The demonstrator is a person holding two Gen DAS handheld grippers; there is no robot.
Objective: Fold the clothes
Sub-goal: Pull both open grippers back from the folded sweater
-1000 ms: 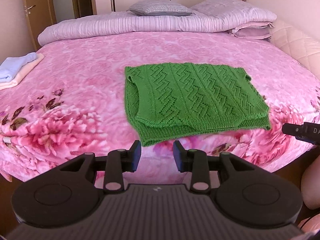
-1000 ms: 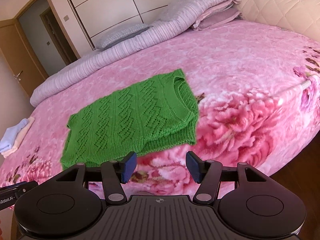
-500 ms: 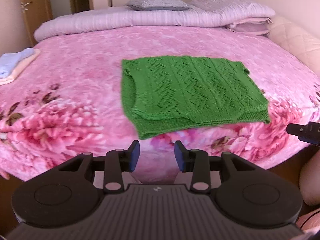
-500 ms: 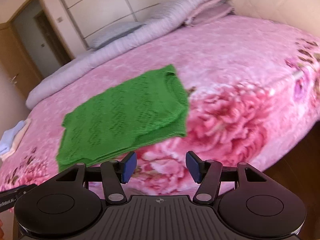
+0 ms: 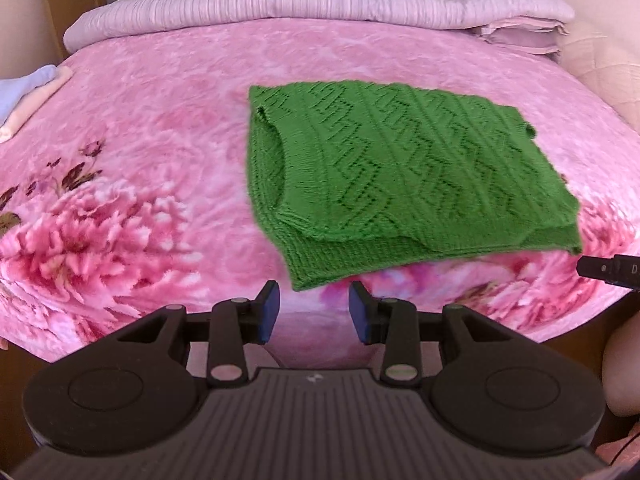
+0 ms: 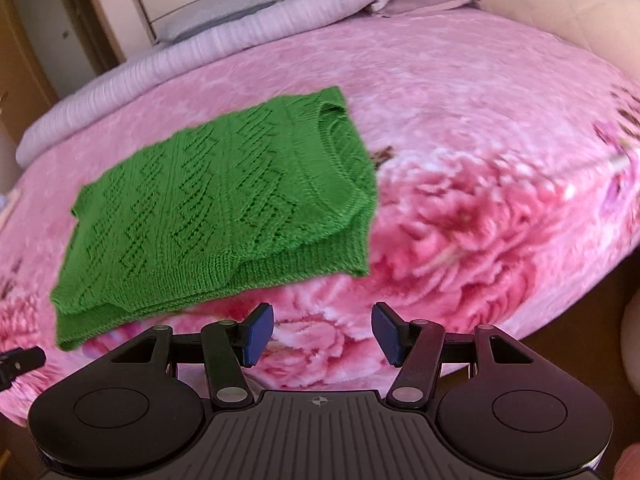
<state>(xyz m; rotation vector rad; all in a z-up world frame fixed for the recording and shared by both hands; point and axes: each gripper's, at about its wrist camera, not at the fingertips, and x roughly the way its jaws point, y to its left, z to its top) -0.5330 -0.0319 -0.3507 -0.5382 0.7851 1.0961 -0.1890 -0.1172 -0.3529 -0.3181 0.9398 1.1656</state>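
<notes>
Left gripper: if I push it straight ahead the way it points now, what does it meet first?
Probably the near corner of the folded green knitted vest, just ahead of the open left gripper. It might graze the pink floral bedspread first; depth is unclear.

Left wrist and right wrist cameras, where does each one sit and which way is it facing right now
Left wrist view: sits on the left gripper, facing the headboard across the pink bedspread at the green sweater; its own open fingers show, plus the other gripper's tip at the right edge.
Right wrist view: sits on the right gripper, angled toward the bed's left side; its own open fingers show.
Shared: the same folded green sweater, the bedspread and the lilac duvet.
</notes>
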